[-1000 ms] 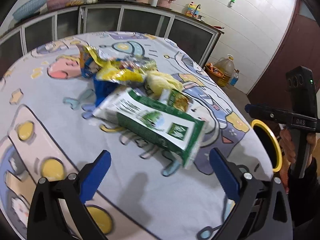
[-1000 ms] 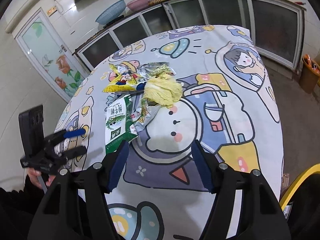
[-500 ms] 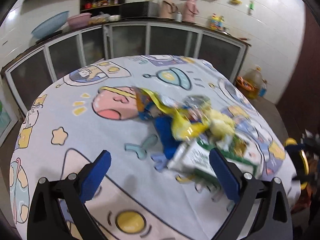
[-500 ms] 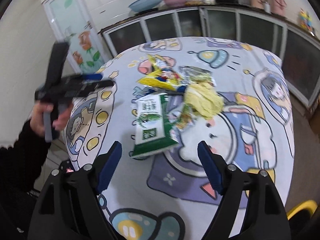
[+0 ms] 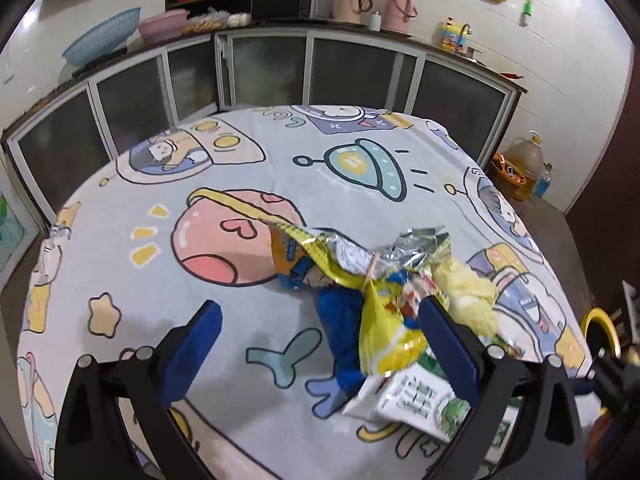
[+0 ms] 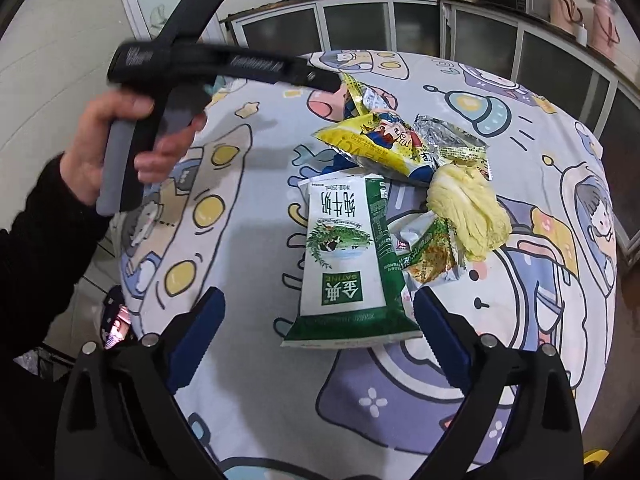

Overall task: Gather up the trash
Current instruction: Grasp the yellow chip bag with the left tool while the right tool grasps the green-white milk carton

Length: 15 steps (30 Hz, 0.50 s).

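So I've got both grippers over the table point(image 6: 248, 432) with the cartoon space tablecloth, and all the trash sits in one heap on it. My right gripper point(image 6: 318, 334) has its jaws opening, already spread wide, nothing pinched; the green and white milk pouch point(image 6: 344, 256) lies flat with its bottom edge right between the two blue pads, not touching either as far as I can see. The pouch reads "SATINE" upside down under big Chinese characters, and there's a smaller line with "250mL" near its far end. Just beyond the pouch is a yellow snack bag point(image 6: 376, 144) with a cartoon kid on it, lettering too warped to read. Off past the right pad sit a crumpled yellow wad point(image 6: 468, 208), a silver foil wrapper point(image 6: 448, 136) and a small torn seasoning packet point(image 6: 430, 256). My left gripper point(image 5: 320, 348) is released too, jaws wide apart, holding nothing; the heap lies ahead of it toward its right pad, which covers part of the yellow bag. Containers: a yellow-rimmed bin point(image 5: 600, 332) peeks in beyond the table edge, contents hidden. On the counter behind are a blue basket point(image 5: 104, 36) and a pink basin point(image 5: 164, 26); can't see inside those either.
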### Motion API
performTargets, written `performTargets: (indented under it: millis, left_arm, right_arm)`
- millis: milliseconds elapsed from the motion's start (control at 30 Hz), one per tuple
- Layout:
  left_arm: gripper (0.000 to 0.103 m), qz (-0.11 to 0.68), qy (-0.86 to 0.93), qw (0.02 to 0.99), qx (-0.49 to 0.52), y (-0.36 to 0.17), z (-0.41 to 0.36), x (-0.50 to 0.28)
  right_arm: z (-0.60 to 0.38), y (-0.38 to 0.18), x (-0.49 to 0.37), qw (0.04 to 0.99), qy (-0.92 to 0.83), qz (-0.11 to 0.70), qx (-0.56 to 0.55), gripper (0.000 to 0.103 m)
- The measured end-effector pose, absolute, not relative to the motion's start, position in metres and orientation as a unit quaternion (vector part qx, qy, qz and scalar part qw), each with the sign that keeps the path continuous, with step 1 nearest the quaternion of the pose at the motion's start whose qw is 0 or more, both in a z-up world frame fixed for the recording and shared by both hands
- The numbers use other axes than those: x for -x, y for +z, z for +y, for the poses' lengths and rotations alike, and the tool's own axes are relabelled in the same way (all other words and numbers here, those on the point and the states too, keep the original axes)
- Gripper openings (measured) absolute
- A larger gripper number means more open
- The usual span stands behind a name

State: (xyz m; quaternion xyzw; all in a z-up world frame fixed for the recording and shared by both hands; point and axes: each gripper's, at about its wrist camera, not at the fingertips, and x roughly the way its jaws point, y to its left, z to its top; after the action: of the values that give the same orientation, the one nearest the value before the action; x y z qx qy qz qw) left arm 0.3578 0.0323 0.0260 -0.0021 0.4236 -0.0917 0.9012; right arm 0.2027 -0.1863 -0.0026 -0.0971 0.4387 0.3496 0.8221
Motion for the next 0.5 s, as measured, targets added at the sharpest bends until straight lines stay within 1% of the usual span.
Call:
performTargets:
  millis: [200,500]
  left_arm:
    - [0.095,0.461,-0.047,0.886,0.006,0.017,0.031,-0.387]
    - [0.095,0.513,-0.026,0.858,0.010,-0.009,0.012,-0.428]
  right_arm:
    - [-0.179,-0.011,-0.214,0.822,0.336,0.446,0.108,0.094]
    - [-0.165,-0.034,-0.230,0.804,0.326,0.483,0.118,0.095]
